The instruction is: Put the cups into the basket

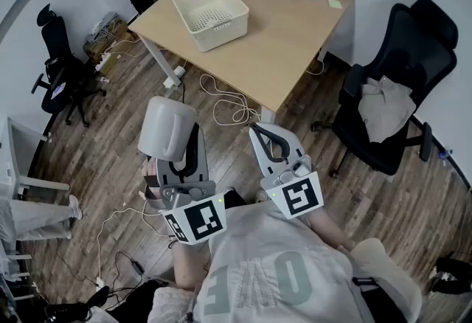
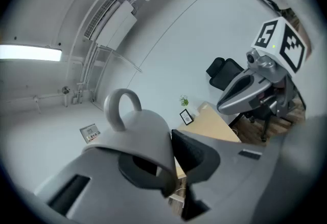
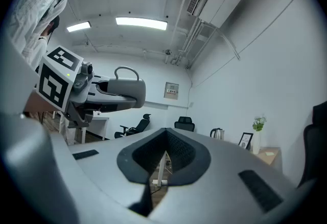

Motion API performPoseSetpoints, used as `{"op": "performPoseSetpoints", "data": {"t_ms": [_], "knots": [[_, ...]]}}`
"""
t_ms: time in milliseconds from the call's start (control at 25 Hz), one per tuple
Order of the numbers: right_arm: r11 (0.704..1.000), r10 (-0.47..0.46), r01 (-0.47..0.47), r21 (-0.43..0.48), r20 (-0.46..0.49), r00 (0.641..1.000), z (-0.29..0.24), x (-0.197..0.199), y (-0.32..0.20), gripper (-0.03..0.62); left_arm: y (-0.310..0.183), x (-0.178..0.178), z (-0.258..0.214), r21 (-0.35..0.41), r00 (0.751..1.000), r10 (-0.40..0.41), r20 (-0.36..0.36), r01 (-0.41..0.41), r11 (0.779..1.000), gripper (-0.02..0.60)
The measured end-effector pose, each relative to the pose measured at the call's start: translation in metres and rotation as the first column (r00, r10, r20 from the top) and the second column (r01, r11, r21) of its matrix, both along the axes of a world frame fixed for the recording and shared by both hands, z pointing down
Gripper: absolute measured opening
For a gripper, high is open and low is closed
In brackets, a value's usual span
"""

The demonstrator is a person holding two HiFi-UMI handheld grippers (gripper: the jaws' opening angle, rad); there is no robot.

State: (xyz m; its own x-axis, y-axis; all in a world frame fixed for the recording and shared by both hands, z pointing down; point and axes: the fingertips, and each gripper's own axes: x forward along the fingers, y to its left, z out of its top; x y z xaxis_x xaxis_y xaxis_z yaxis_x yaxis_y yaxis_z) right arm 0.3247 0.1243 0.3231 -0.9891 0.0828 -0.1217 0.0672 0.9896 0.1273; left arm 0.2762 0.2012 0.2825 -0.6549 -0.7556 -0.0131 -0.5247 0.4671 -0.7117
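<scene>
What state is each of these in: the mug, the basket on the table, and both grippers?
Pale grey handled mug: held in the air, clamped at its rim.
Cream perforated plastic basket: upright on the wooden table, empty.
Left gripper: shut on the mug.
Right gripper: shut, empty.

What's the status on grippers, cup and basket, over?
Left gripper shut on grey cup, short of the table. Right gripper shut, empty. Basket empty on table ahead. Floor cables lie between.
</scene>
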Motion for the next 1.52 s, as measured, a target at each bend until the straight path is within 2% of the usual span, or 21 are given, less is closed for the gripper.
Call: {"op": "performPoseSetpoints", "data": {"t_ms": [200,480,760,920,1080,1160,1360,1520], "knots": [[1.0,0.006,-0.006,0.02,-0.003,1.0,0.002,0.002,-0.009,-0.002,-0.002,0.0,0.0,0.013,1.0,-0.019,-0.001,0.019,1.0,0.063],[0.999,0.045,-0.045,-0.017,0.02,0.999,0.002,0.005,-0.025,-0.002,-0.006,0.002,-0.005,0.028,1.0,-0.017,0.007,0.017,0.999,0.064],[0.998,0.033,-0.033,0.046,0.005,0.999,0.007,0.001,-0.02,-0.002,-0.011,0.002,-0.007,0.021,1.0,-0.009,0.012,0.009,1.0,0.064],[0.998,0.045,-0.045,0.034,0.013,0.999,0.008,-0.001,-0.027,-0.002,-0.009,-0.002,-0.01,0.028,1.0,-0.026,0.017,0.026,0.999,0.063],[1.0,0.024,-0.024,-0.001,0.006,1.0,0.012,-0.004,-0.028,-0.002,-0.007,-0.009,-0.014,0.011,0.998,-0.05,0.032,0.05,0.999,0.063],[1.0,0.01,-0.01,-0.019,-0.01,1.0,0.015,-0.005,-0.027,-0.002,-0.006,-0.013,-0.014,0.03,0.998,-0.051,0.024,0.05,0.998,0.064],[0.999,0.038,-0.037,0.01,-0.025,0.999,0.016,-0.021,-0.037,-0.002,-0.014,-0.03,-0.007,0.036,0.999,-0.041,0.004,0.041,0.999,0.064],[0.999,0.043,-0.044,-0.008,-0.031,0.999,0.013,-0.039,-0.044,-0.002,-0.022,-0.046,-0.005,0.043,1.0,-0.013,0.006,0.013,0.999,0.063]]}}
